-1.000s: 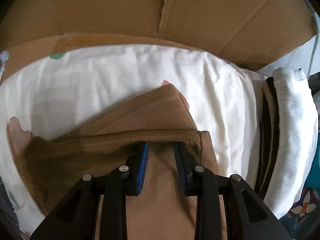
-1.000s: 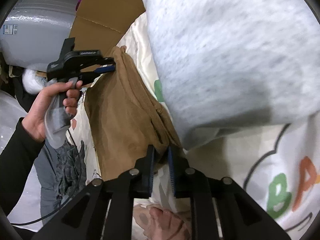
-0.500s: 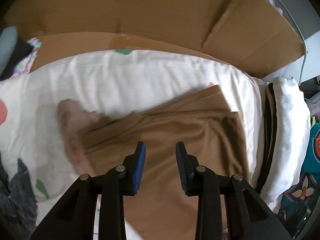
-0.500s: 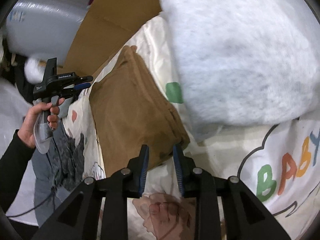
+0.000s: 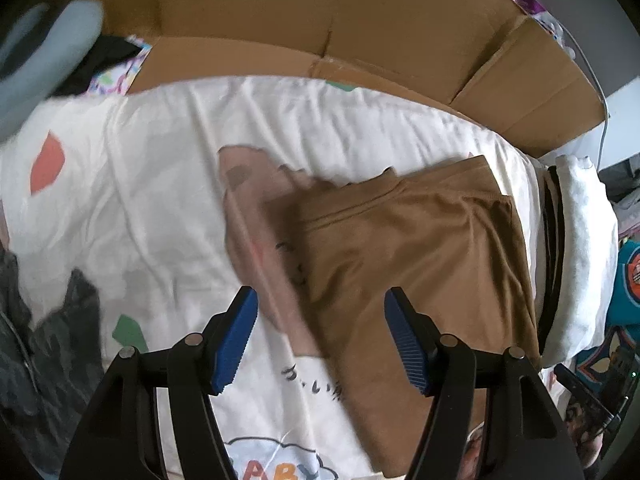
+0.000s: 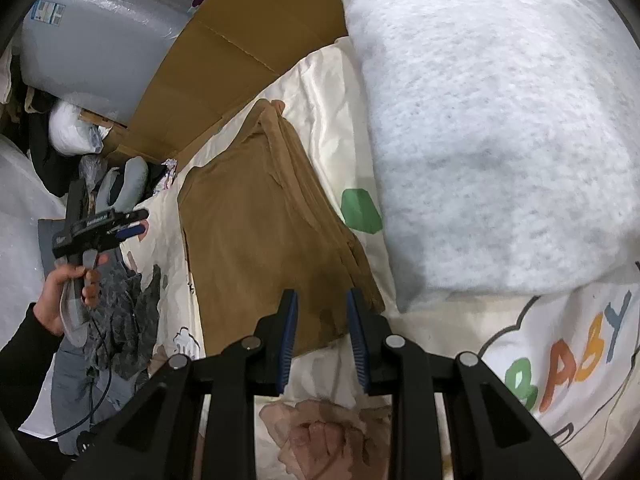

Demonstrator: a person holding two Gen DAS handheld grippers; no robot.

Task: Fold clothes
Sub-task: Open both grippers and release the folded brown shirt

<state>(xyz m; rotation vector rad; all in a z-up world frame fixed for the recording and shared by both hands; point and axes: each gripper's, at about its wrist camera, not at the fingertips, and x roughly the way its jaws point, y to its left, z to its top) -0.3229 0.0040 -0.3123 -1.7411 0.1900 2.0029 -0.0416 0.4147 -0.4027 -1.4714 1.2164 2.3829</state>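
A cream sheet (image 6: 320, 92) with pictures was spread out. A big grey fleece pile (image 6: 500, 120) was seen on it. The brown folded cloth (image 6: 260, 240) was laid flat just beside that pile. The left gripper (image 5: 320, 336) was being opened wide, with nothing gripped. The right gripper (image 6: 322, 332) was kept narrow and empty above the cloth's near edge.

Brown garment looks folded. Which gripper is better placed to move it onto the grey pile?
Right, probably. The right gripper hovers open at the near edge of the brown garment, next to the grey pile. The left gripper is off to the garment's far side, jaws opening, nothing between them.
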